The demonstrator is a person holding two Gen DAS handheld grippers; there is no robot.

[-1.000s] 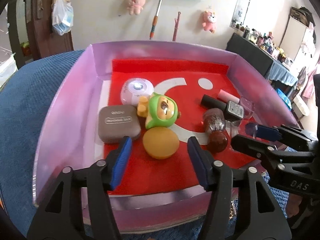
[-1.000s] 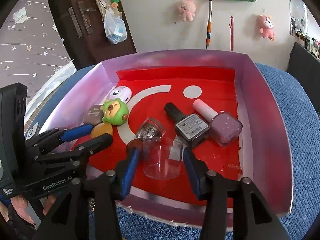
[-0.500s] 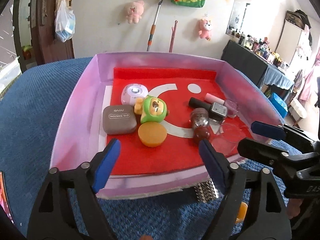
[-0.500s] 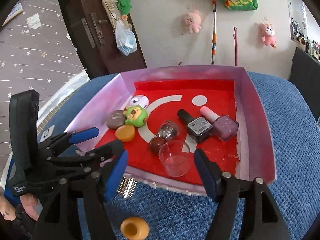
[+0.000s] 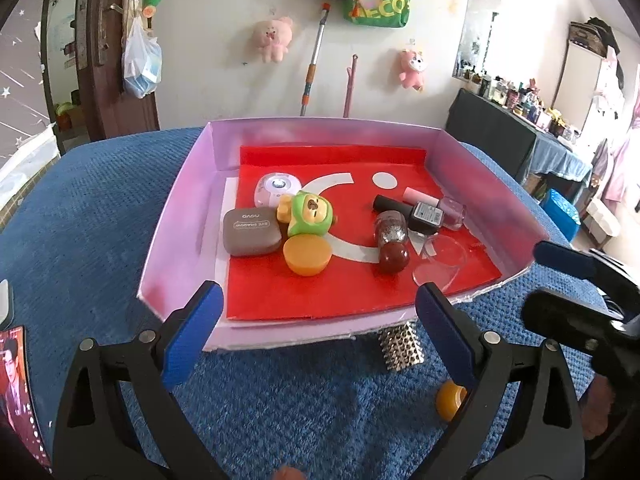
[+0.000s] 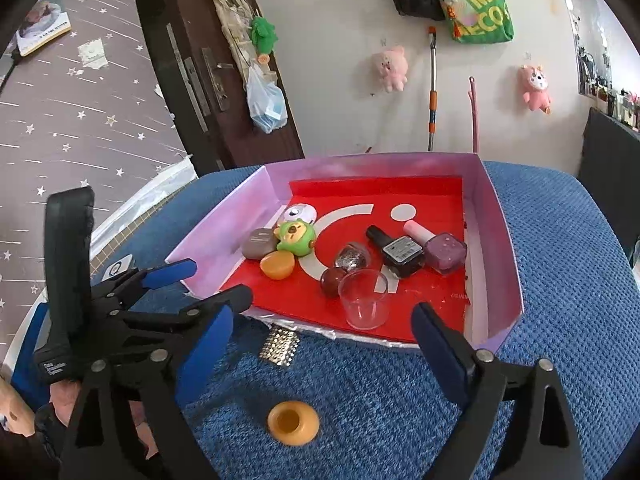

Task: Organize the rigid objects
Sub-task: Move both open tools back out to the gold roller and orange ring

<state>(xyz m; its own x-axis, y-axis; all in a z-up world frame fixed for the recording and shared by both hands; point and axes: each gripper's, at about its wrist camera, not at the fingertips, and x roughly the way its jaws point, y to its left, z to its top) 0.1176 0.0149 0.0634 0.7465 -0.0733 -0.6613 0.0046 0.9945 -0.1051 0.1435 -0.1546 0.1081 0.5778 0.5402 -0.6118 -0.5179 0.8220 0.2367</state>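
Note:
A pink box (image 5: 180, 216) with a red floor stands on the blue blanket. It holds a brown eyeshadow case (image 5: 251, 231), a green toy (image 5: 310, 216), an orange cap (image 5: 307, 255), a white round device (image 5: 277, 189), a glitter bottle (image 5: 390, 236), two nail polish bottles (image 5: 424, 213) and a clear cup (image 6: 363, 294). Outside the front wall lie a studded silver piece (image 6: 279, 346) and an orange ring-shaped piece (image 6: 293, 422). My left gripper (image 5: 316, 340) is open and empty in front of the box. My right gripper (image 6: 324, 344) is open and empty above the blanket.
A blue knit blanket (image 6: 560, 280) covers the surface. A magazine (image 5: 16, 384) lies at the left edge. A dark door (image 6: 192, 60) and a wall with hanging plush toys (image 6: 390, 66) stand behind. A dark cabinet (image 5: 492, 140) with small bottles is at the right.
Both grippers have pulled back out of the box and opened wider. The right one has let go of the clear cup, which stands in the box. The silver and orange pieces have come into view.

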